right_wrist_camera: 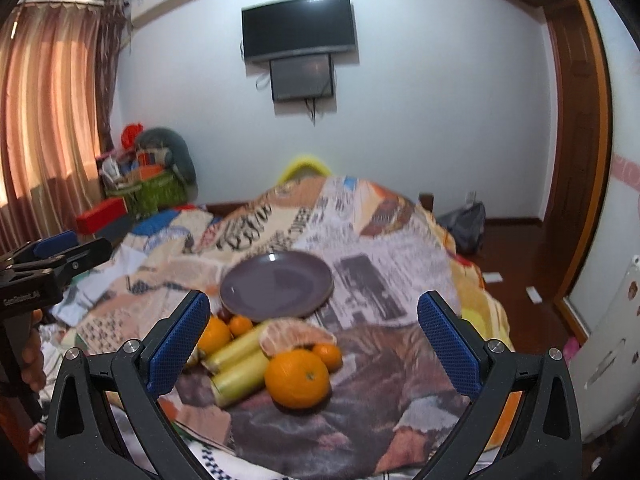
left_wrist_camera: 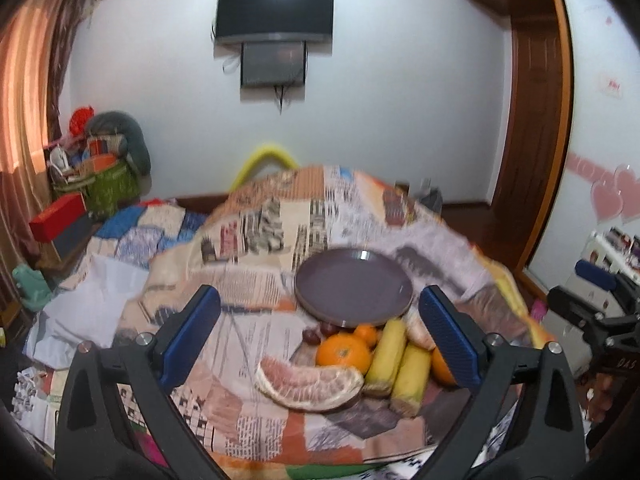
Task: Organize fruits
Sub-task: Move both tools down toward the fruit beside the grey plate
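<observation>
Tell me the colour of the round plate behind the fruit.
The round glazed plate is greyish purple, clearest in the right wrist view.

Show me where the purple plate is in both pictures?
Left wrist view: the purple plate sits right of center, just behind the fruit pile.
Right wrist view: the purple plate sits left of center, behind the fruit.
Shared landmark: the wall TV above it.

— What is the surface covered with?
— A newspaper-print cloth point(left_wrist_camera: 280, 216).
— And what is laid on it?
— A purple plate point(left_wrist_camera: 354, 286); touching its near edge, oranges point(right_wrist_camera: 298, 378), bananas point(left_wrist_camera: 394, 360), pomelo pieces point(left_wrist_camera: 310, 384) and grapes point(left_wrist_camera: 314, 334) are heaped.
</observation>
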`<control>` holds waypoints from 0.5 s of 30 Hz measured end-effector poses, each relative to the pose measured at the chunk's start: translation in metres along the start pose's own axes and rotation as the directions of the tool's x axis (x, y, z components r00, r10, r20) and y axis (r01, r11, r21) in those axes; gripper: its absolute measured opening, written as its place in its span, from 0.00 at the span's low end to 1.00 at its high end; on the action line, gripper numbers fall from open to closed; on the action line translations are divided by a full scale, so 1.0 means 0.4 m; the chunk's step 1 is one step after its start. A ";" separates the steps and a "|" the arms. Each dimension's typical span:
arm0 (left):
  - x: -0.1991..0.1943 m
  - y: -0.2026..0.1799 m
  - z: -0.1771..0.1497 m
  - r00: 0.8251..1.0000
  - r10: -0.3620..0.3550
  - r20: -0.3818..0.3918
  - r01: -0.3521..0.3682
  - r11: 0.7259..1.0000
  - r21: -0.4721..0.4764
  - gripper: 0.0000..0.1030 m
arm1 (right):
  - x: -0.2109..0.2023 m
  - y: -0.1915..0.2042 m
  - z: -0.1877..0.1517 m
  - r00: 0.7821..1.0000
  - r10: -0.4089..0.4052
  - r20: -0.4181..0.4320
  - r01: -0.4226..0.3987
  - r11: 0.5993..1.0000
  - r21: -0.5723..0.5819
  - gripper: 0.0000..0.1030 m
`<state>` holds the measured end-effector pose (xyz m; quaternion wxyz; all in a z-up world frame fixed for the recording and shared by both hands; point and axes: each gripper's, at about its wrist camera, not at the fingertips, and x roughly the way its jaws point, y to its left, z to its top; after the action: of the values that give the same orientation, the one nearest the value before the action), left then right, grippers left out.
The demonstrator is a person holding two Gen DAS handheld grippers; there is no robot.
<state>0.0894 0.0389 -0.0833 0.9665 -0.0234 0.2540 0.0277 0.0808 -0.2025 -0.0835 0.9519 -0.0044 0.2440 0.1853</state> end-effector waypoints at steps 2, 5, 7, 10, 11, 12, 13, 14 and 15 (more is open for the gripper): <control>0.044 0.010 -0.022 0.998 -0.002 -0.058 0.001 1.000 -0.013 0.96 | 0.018 -0.003 -0.011 0.999 0.002 -0.037 -0.002 1.000 -0.001 1.00; 0.103 0.019 -0.051 0.991 -0.001 -0.135 -0.004 0.999 -0.041 0.96 | 0.054 -0.013 -0.031 0.994 0.024 -0.106 -0.023 1.000 0.012 1.00; 0.136 0.024 -0.069 0.984 -0.007 -0.179 -0.005 0.998 -0.062 0.96 | 0.075 -0.016 -0.045 0.989 0.029 -0.146 -0.026 0.999 0.020 1.00; 0.194 0.027 -0.100 0.968 -0.025 -0.249 0.003 0.996 -0.091 0.96 | 0.107 -0.018 -0.068 0.980 0.035 -0.194 -0.032 0.999 0.020 1.00; 0.213 0.027 -0.113 0.961 -0.031 -0.275 0.005 0.995 -0.096 0.96 | 0.115 -0.018 -0.076 0.977 0.039 -0.208 -0.036 0.999 0.019 1.00; 0.227 0.022 -0.125 0.954 -0.034 -0.298 0.004 0.995 -0.100 0.96 | 0.124 -0.017 -0.084 0.974 0.043 -0.224 -0.040 0.999 0.017 1.00; 0.242 0.020 -0.137 0.947 -0.038 -0.320 0.005 0.994 -0.105 0.96 | 0.132 -0.016 -0.091 0.971 0.045 -0.235 -0.042 0.999 0.017 1.00; 0.257 0.019 -0.149 0.939 -0.045 -0.342 0.007 0.994 -0.110 0.96 | 0.145 -0.015 -0.100 0.966 0.051 -0.252 -0.048 0.999 0.020 1.00; 0.267 0.017 -0.160 0.931 -0.052 -0.363 0.010 0.993 -0.115 0.96 | 0.151 -0.016 -0.105 0.963 0.056 -0.263 -0.052 0.998 0.024 1.00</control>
<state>0.1503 0.0461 -0.1918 0.9000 -0.0858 0.4267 0.0217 0.1128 -0.1913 -0.1493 0.9057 -0.0145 0.3697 0.2068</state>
